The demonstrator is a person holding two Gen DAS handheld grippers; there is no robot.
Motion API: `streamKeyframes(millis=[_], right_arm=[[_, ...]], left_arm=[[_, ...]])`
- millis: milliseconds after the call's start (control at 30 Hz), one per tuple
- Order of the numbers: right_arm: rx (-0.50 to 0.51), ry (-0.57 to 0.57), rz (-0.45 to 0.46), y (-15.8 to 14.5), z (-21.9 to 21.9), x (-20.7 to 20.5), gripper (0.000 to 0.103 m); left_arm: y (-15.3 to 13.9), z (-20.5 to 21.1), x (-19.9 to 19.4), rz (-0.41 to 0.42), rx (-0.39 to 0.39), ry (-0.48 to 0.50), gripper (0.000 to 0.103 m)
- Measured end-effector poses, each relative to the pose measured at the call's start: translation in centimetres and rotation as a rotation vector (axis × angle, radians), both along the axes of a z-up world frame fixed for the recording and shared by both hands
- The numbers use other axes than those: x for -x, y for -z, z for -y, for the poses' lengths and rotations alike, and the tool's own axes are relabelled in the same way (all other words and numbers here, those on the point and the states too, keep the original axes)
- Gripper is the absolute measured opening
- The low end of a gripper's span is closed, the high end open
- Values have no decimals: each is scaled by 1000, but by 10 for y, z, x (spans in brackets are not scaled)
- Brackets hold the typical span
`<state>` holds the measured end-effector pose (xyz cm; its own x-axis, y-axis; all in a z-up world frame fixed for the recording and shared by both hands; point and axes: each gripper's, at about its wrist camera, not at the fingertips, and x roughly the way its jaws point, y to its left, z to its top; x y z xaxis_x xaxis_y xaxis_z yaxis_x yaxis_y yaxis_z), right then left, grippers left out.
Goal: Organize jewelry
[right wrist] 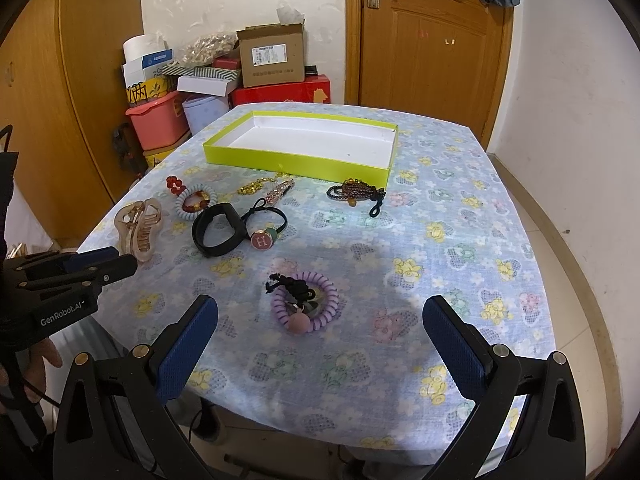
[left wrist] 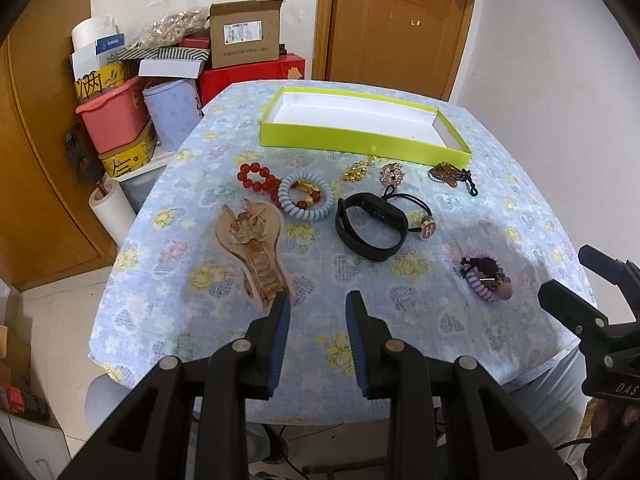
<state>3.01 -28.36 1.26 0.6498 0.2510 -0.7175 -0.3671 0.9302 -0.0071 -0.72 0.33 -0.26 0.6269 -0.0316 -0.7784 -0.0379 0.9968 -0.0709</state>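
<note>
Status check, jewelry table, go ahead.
Left hand-held gripper open, empty. Right hand-held gripper open, empty. Green tray empty; jewelry all loose on the tablecloth. Nothing in the way.

A shallow lime-green box (right wrist: pixel 298 160) sits empty at the table's far side. Bracelets, hair ties (right wrist: pixel 306 300) and a claw clip (left wrist: pixel 252 248) lie scattered nearer.

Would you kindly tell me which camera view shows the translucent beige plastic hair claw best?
The left wrist view: the translucent beige plastic hair claw lies close, its teeth visible. The right wrist view shows it smaller, near the left edge, beside the left hand-held gripper.
</note>
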Motion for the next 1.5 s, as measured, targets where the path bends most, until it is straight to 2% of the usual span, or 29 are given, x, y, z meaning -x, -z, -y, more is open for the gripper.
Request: streamKeyframes(millis=[867, 1033, 1500], right_arm=[[-6, -7, 6, 2, -1, 1, 102], [-8, -16, 6, -6, -5, 6, 102], [-27, -38, -4, 4, -4, -3, 102]], left_arm=[[-2, -1, 2, 11, 5, -1, 30], [-1, -1, 1, 1, 2, 4, 30], [3, -11, -7, 10, -7, -29, 32]])
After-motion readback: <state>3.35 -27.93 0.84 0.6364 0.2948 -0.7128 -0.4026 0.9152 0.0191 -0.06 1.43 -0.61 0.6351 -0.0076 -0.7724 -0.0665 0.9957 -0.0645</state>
